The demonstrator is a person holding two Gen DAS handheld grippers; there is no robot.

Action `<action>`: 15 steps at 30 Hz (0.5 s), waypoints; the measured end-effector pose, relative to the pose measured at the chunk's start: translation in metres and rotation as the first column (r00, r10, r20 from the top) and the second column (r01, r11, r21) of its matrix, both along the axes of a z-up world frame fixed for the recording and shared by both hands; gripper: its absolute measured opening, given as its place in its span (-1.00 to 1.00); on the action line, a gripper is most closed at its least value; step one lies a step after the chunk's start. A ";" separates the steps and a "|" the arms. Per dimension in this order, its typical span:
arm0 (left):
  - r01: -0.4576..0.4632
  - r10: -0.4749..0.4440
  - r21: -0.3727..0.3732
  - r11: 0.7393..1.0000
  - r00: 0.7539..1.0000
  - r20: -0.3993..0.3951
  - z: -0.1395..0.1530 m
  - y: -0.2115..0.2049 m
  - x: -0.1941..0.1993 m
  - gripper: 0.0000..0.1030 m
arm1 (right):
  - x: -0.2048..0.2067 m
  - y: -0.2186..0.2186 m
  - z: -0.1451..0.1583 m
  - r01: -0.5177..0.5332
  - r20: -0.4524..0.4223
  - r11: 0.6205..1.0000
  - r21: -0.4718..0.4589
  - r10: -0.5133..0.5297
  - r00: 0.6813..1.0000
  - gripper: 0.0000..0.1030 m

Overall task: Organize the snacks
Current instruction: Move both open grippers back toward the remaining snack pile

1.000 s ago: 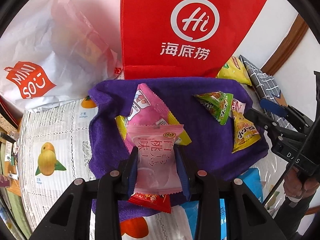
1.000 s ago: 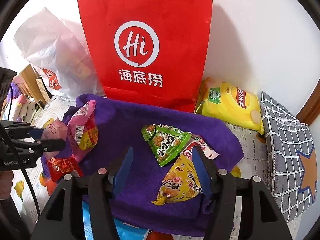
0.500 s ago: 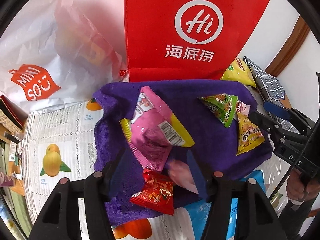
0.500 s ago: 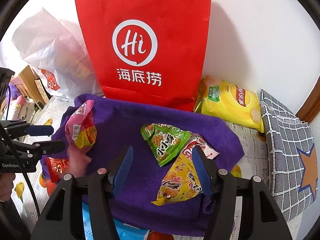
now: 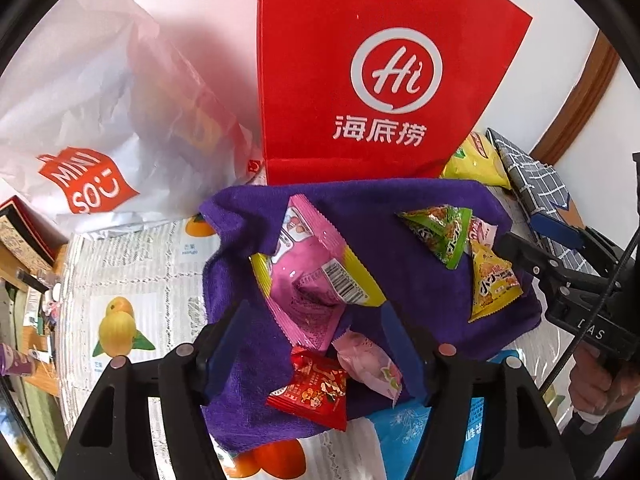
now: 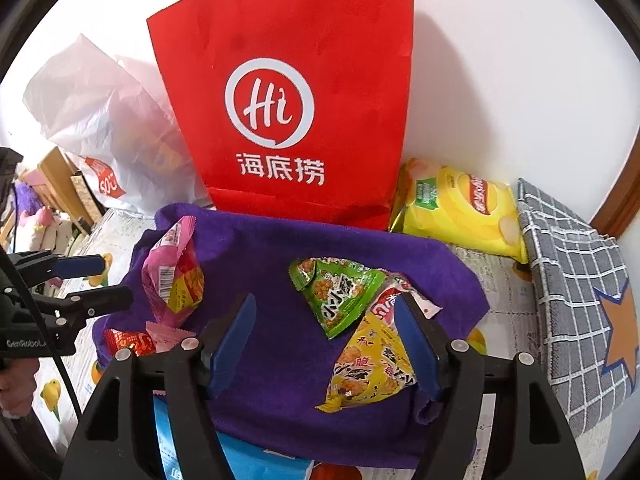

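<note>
Left wrist view has the left tool (image 5: 314, 344) spread wide and grasping nothing, hovering over the near edge of the purple towel (image 5: 400, 216) that covers part of the desk (image 5: 120, 256). Between its fingers lie three snacks: a small pale pink peach candy packet (image 5: 370, 364) just inside the right finger, a red snack packet (image 5: 310, 390) touching it on the left, and, just ahead of both, a larger pink-and-yellow snack bag (image 5: 316, 280) lying crumpled with its barcode side up. Right wrist view shows the right tool (image 6: 324, 344) likewise released and holding nothing, with a yellow triangular packet (image 6: 368, 368) under its right finger, a green triangular packet (image 6: 340, 296) just ahead of that, and a red-and-white wrapper (image 6: 390, 300) tucked beneath the two. Beyond the towel stand a red paper bag (image 6: 288, 92), a white plastic bag (image 5: 100, 120) to its left and a yellow chip bag (image 6: 460, 212) to its right. All these packets look light, soft and air-puffed, with glossy film that would probably slip under a shallow pinch; the contents may well crush. A likely better hold is across the flat crimped seam or a corner, closing gently, since the plush towel gives way and lets a finger slide under an edge.
</note>
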State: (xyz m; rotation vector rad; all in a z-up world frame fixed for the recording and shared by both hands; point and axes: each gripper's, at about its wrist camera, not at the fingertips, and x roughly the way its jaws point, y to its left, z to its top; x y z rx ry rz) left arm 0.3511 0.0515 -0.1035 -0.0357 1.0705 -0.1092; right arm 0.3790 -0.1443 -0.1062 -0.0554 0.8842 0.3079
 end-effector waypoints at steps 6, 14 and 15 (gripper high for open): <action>-0.017 0.017 0.003 1.000 0.999 0.028 0.015 0.001 -0.007 0.40 | -0.008 -0.006 0.013 0.090 0.036 0.996 0.013 -0.090 0.995 0.65; 0.008 -0.009 0.015 1.000 0.995 0.100 0.042 0.002 -0.023 0.40 | -0.036 -0.022 0.031 0.133 0.067 0.991 0.024 -0.134 0.989 0.66; 0.010 -0.012 0.018 1.000 0.993 0.114 0.045 0.002 -0.025 0.40 | -0.041 -0.025 0.033 0.140 0.069 0.990 0.031 -0.142 0.987 0.66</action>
